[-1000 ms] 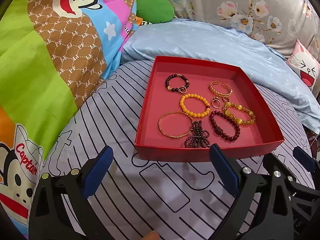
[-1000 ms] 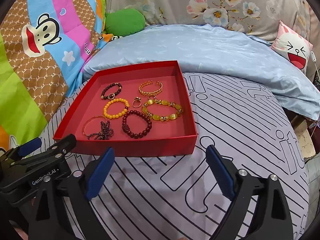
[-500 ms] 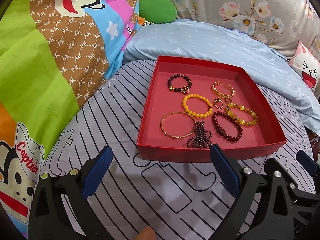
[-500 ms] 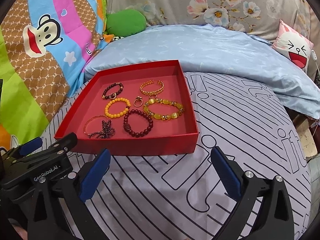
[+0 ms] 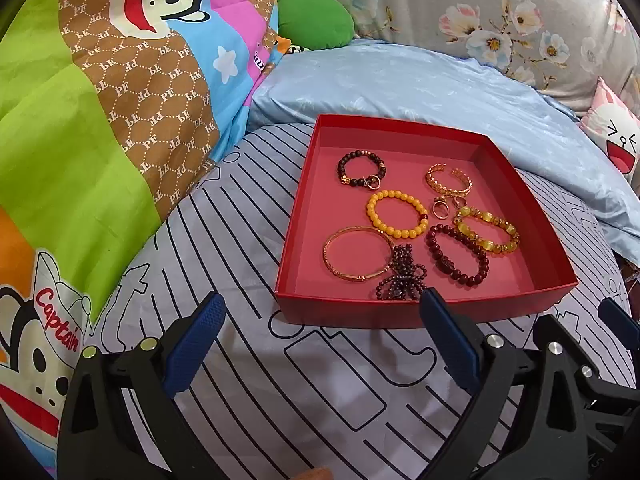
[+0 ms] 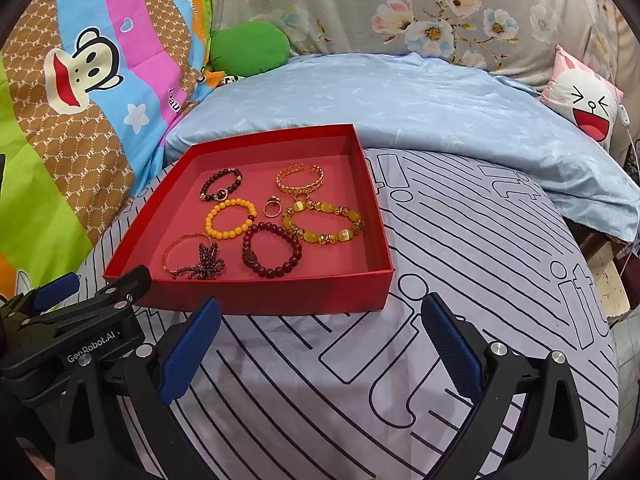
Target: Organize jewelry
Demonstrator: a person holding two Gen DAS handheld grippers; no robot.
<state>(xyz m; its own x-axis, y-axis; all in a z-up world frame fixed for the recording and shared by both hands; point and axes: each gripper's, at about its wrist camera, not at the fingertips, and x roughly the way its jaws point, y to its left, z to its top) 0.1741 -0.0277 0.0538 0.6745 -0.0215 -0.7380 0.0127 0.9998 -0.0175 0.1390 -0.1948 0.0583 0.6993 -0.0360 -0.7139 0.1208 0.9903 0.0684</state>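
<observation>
A red tray (image 5: 360, 314) lies on the striped bed cover, seen also as the red tray (image 6: 260, 298) in the right wrist view. Inside lie several pieces: a yellow bead bracelet (image 5: 396, 234), a dark red bead bracelet (image 5: 440, 266), a gold bangle (image 5: 326, 252), a gold cuff (image 5: 446, 190), a small ring (image 5: 440, 210) and a dark beaded strand (image 5: 400, 280). My left gripper (image 5: 320, 312) hovers open just short of the tray's near wall, holding nothing. My right gripper (image 6: 320, 312) is open as wide, at the tray's near right corner, also holding nothing.
A bright cartoon quilt (image 5: 100, 140) rises at the left. A pale blue pillow (image 6: 400, 104) lies behind the tray, with a green cushion (image 6: 248, 48) and a floral pillow (image 6: 440, 12) beyond. The bed's edge drops off at the far right (image 6: 608, 272).
The right gripper's jaws have spread a little wider. Both hands and the tray's jewelry stay where they were.
</observation>
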